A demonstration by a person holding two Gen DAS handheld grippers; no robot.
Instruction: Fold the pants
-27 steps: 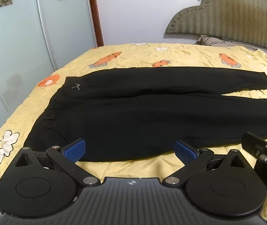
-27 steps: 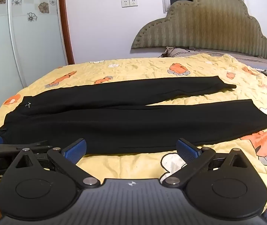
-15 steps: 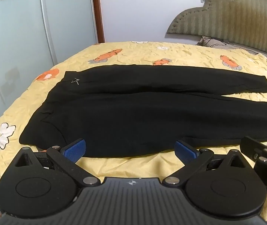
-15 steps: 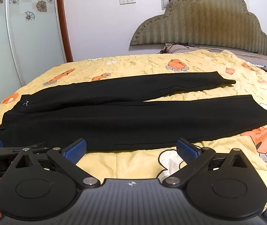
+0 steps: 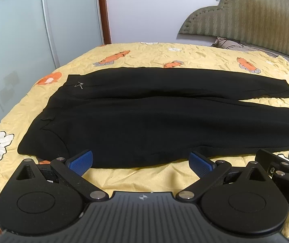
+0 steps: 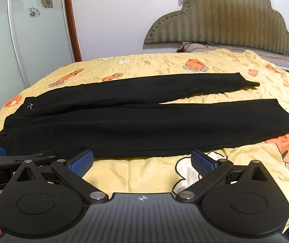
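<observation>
the black pants [image 5: 154, 121] lay flat on the yellow bedspread [image 5: 144, 176], just ahead of both tools. the left gripper [image 5: 141, 161] and right gripper [image 6: 142, 161] stood wide apart, holding nothing.

A bed [image 6: 156, 174] carried everything, spread with a crinkled yellow quilt [image 5: 164, 54] printed with orange and white cartoon figures. Directly on the quilt lay 1 pair of black pants [image 6: 144, 129], flat and unfolded, waistband toward the left edge of the bed and its 2 legs running rightward, the far leg angled slightly away from the near one. A small pale mark [image 5: 79, 85] showed near the waistband. A padded headboard [image 6: 221, 20] rose at the right end.
</observation>
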